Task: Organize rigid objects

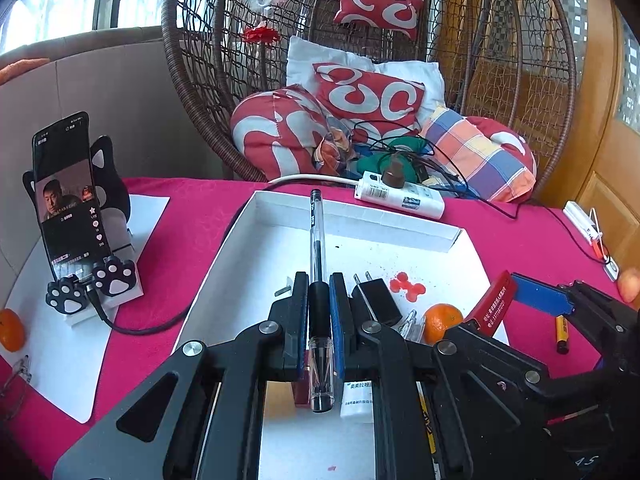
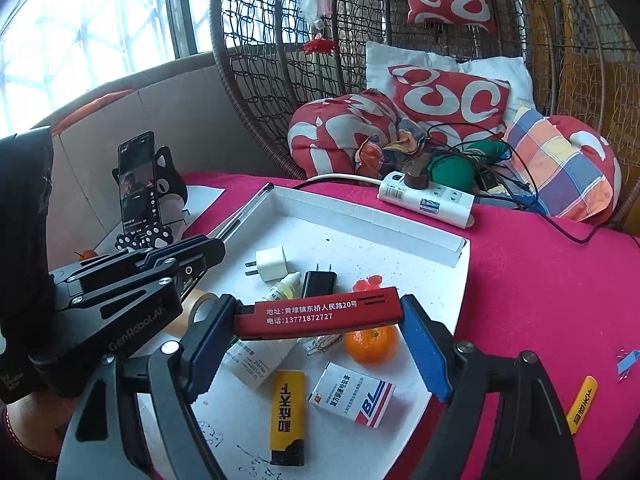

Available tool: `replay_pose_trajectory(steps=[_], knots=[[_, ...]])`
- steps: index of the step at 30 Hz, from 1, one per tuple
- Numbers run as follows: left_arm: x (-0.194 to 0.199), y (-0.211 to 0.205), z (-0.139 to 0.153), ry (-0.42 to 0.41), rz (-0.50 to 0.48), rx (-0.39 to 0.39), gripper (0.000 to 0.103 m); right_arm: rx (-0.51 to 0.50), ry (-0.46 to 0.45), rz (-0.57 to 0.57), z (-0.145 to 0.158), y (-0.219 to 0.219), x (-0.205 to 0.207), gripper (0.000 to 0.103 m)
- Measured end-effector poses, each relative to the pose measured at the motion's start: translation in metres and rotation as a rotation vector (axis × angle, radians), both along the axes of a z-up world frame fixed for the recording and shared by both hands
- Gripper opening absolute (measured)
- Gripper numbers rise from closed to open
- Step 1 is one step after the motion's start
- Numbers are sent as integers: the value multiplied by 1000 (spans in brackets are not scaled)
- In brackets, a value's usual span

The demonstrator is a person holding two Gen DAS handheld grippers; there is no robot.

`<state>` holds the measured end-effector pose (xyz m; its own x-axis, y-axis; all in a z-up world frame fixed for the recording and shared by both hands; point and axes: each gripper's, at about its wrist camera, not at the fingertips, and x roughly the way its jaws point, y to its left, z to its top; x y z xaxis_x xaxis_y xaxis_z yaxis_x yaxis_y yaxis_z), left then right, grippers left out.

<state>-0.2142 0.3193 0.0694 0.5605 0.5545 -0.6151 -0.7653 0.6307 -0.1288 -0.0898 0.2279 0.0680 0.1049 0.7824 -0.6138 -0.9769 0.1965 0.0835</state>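
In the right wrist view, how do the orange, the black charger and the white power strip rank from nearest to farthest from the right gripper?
1. Orange: just below the right gripper.
2. Black charger: mid-tray, behind it.
3. White power strip: beyond the tray's far wall.

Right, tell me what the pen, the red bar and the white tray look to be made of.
Pen: clear glossy plastic, since the ink tube shows through, with a matte black grip, likely rubber.
Red bar: smooth satin plastic or painted metal with white printing; unclear which.
White tray: probably matte cardboard or foam board, with thick, dull cut edges.
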Motion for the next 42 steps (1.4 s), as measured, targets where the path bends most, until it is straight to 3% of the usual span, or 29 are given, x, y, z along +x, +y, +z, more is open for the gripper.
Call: replay_pose_trajectory(steps=[16, 30, 32, 34, 36, 38, 42], knots=[[5, 17, -15, 49, 30, -23, 9, -11, -21, -50, -7, 15, 13, 82], [11, 31, -17, 47, 38, -52, 10, -7, 61, -111, -19, 24, 29, 83], [10, 28, -18, 45, 36, -60, 21, 3, 75, -111, -20, 22, 29, 85], [7, 24, -19, 48, 46, -62, 70, 17, 76, -110, -17, 19, 28, 100], [-2, 23, -17, 10, 68, -63, 93, 46, 63, -131, -12, 12, 28, 103], [-9, 19, -14, -3, 88, -51, 102, 68, 60, -135, -8, 5, 27, 103], [-13, 9, -10, 4, 95, -34, 103, 88, 49, -129, -1, -4, 19, 103]])
